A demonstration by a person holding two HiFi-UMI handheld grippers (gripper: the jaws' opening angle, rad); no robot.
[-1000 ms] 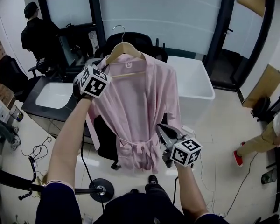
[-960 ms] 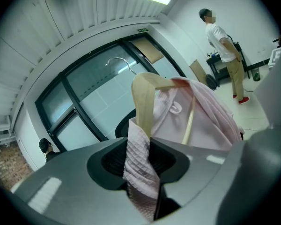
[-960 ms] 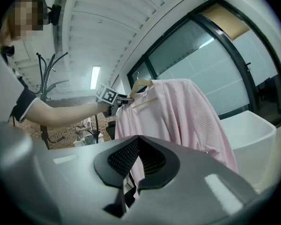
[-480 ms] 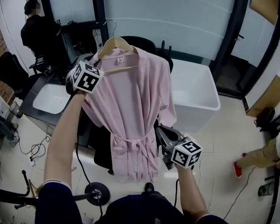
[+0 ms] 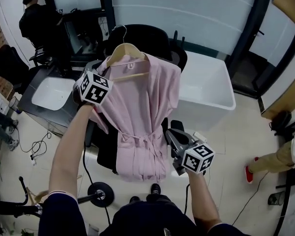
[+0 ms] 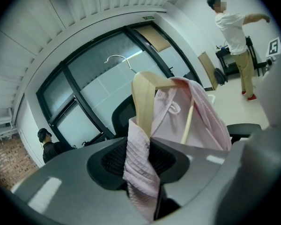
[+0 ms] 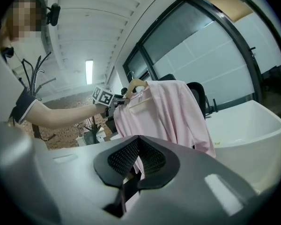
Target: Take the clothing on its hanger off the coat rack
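Both clamp the pink robe: left hand-held gripper at the wooden hanger, right hand-held gripper lower down. Its hook hangs free, so removal looks done.

The head view looks steeply down on the pale pink ribbed robe. The left gripper view faces it close up, the right gripper view from lower and farther off.
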